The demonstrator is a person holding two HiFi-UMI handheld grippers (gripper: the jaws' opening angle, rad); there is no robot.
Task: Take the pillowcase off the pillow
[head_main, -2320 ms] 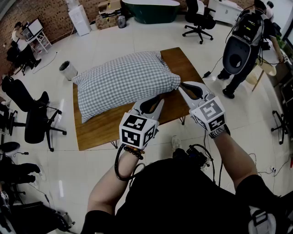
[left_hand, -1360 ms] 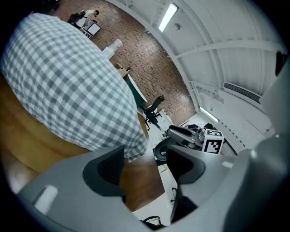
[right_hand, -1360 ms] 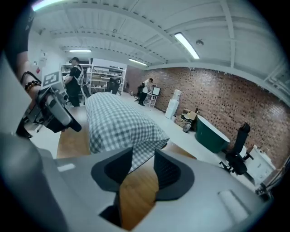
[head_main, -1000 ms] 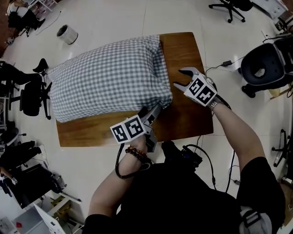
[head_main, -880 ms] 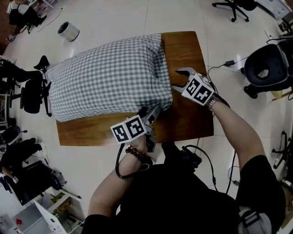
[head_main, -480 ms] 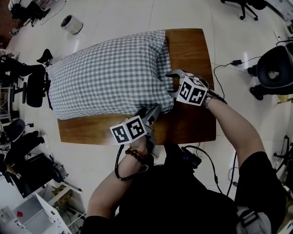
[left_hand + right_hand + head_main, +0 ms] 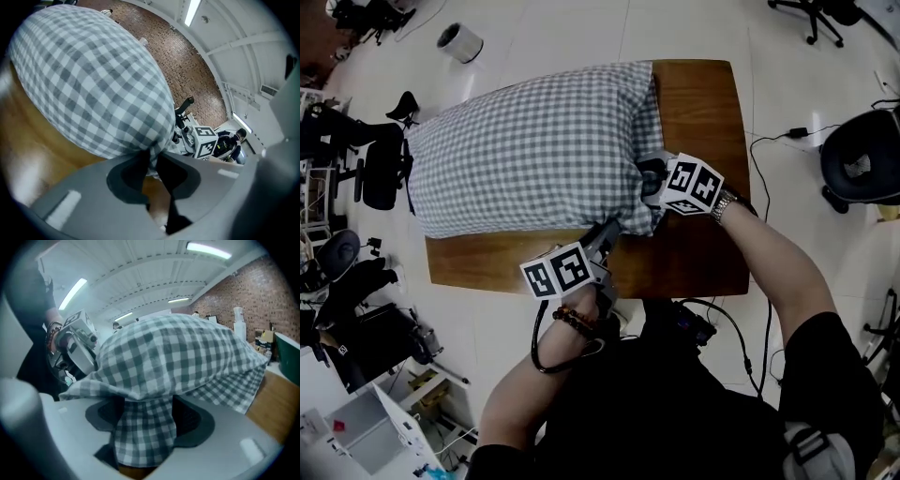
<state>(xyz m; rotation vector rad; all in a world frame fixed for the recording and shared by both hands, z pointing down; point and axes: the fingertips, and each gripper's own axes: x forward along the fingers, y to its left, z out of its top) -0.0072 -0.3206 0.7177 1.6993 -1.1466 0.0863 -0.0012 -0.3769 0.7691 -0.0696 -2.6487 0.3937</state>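
Observation:
A pillow in a grey-and-white checked pillowcase (image 7: pixel 534 141) lies across a wooden table (image 7: pixel 698 103). My left gripper (image 7: pixel 609 228) is at its near right corner. Its jaws have just been closing, and in the left gripper view they (image 7: pixel 151 157) pinch a fold of the pillowcase (image 7: pixel 93 84). My right gripper (image 7: pixel 649 180) is at the pillow's right end. Its jaws (image 7: pixel 149 408) have just been opening and stand wide, with a hanging flap of the pillowcase (image 7: pixel 173 352) between them.
Bare wood (image 7: pixel 694 253) lies to the right of the pillow and along the near edge. On the floor around the table are black office chairs (image 7: pixel 380 159), a white round bin (image 7: pixel 464 42), a black seat (image 7: pixel 862 164) and a cable (image 7: pixel 778 141).
My right gripper has moved left from over the bare wood to the pillow's right end. The left gripper has stayed at the near right corner.

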